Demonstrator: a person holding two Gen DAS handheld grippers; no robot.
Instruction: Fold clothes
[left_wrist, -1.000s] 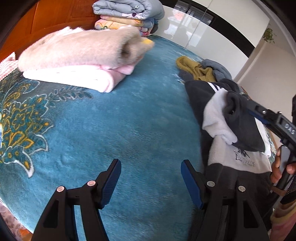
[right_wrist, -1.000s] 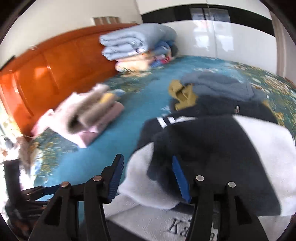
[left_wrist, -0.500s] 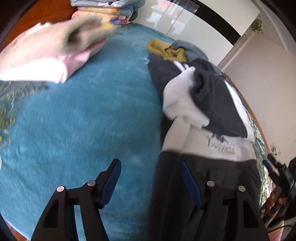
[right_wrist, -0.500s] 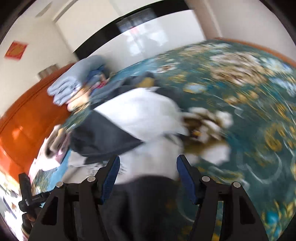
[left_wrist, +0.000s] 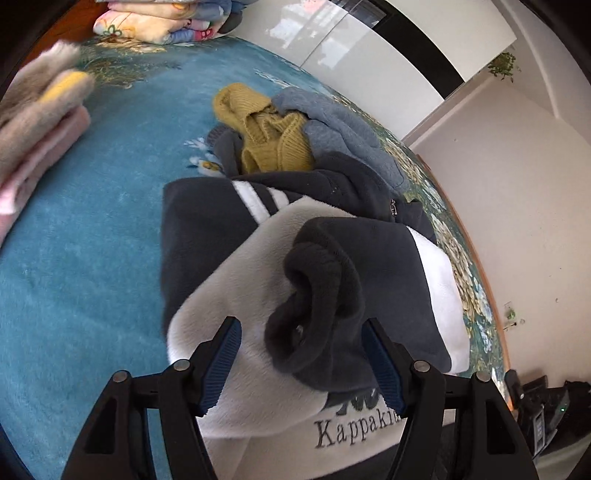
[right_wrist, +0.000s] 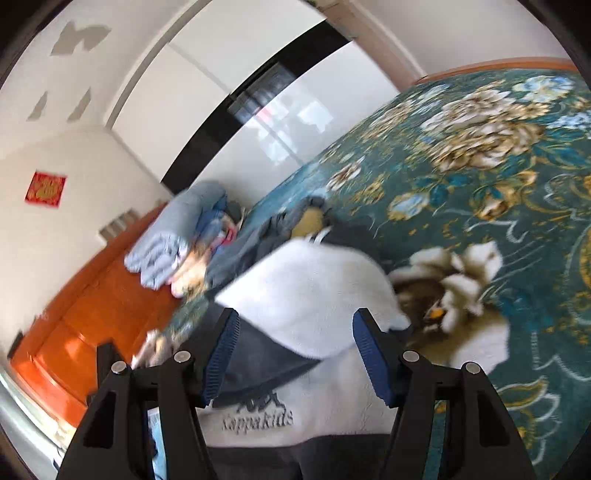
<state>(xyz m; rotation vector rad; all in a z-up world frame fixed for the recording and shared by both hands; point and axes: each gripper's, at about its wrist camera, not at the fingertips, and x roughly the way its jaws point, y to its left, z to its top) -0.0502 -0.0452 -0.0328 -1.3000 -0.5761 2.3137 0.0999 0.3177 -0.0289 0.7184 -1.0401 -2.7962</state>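
A dark grey and white fleece sweatshirt (left_wrist: 258, 302) with "Kappakids" lettering lies on the teal bed cover (left_wrist: 92, 258). One dark sleeve is folded across its white chest, and the cuff (left_wrist: 317, 295) curls up. My left gripper (left_wrist: 303, 354) hovers open just above that cuff, one finger on each side of it. In the right wrist view the same sweatshirt (right_wrist: 314, 288) shows a white sleeve folded over dark fabric. My right gripper (right_wrist: 295, 354) is open over it, rolled to one side, and its pads are not pressing the cloth.
A mustard sweater (left_wrist: 266, 136) and a blue-grey garment (left_wrist: 343, 136) lie crumpled beyond the sweatshirt. Folded pink and beige clothes (left_wrist: 40, 122) sit at the left. Stacked quilts (right_wrist: 173, 243) rest against the orange headboard (right_wrist: 92, 306). The floral bed cover (right_wrist: 480, 166) spreads to the right.
My left gripper swung right from the bare blanket to above the sweatshirt's cuff. My right gripper rolled, moved toward the sweatshirt's far side, and its jaws widened a little.
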